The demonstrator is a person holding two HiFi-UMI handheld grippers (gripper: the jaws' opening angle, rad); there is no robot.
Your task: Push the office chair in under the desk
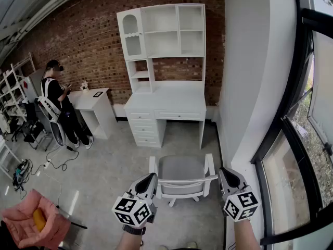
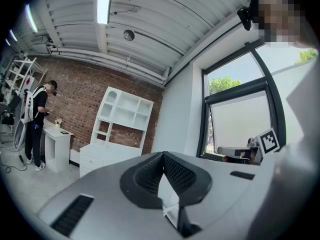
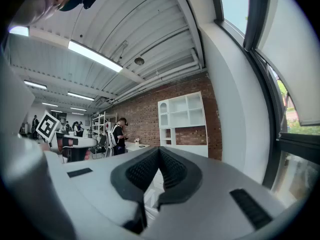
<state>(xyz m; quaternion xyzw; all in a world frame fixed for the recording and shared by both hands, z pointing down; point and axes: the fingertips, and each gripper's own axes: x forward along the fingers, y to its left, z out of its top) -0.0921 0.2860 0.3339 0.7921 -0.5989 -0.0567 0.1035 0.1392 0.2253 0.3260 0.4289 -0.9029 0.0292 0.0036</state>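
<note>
Both sets of jaws are sitting closed tight, ribbed pads meeting, with nothing caught between them. The left gripper (image 1: pixel 151 178) and the right gripper (image 1: pixel 228 175) are both pointing level toward the brick wall (image 1: pixel 78 40).

The office chair (image 1: pixel 182 172) is standing on the grey floor (image 1: pixel 104 165), directly between the two grippers in the head view and just ahead of the jaws. Its white back rail is lying across the gap from one pair of jaws to the other, and its grey seat is sitting beyond that rail. The left jaws are hovering just beside the chair's left armrest and the right jaws just beside its right armrest. I cannot tell whether either pair is touching the frame.

The worktop (image 1: pixel 171 99) is white, with drawers at its left and a shelf unit (image 1: pixel 166 30) rising off it. It is standing against the wall, well beyond the jaws. The chair is standing apart from it, with bare floor showing between the chair and the knee space. That knee space is lying roughly in line with the chair, straight ahead of the jaws.

Far off to the left of the left jaws, a person (image 1: pixel 54 92) is standing at a smaller worktop (image 1: pixel 91 95). A window (image 1: pixel 304 160) is running along beside the right jaws.
</note>
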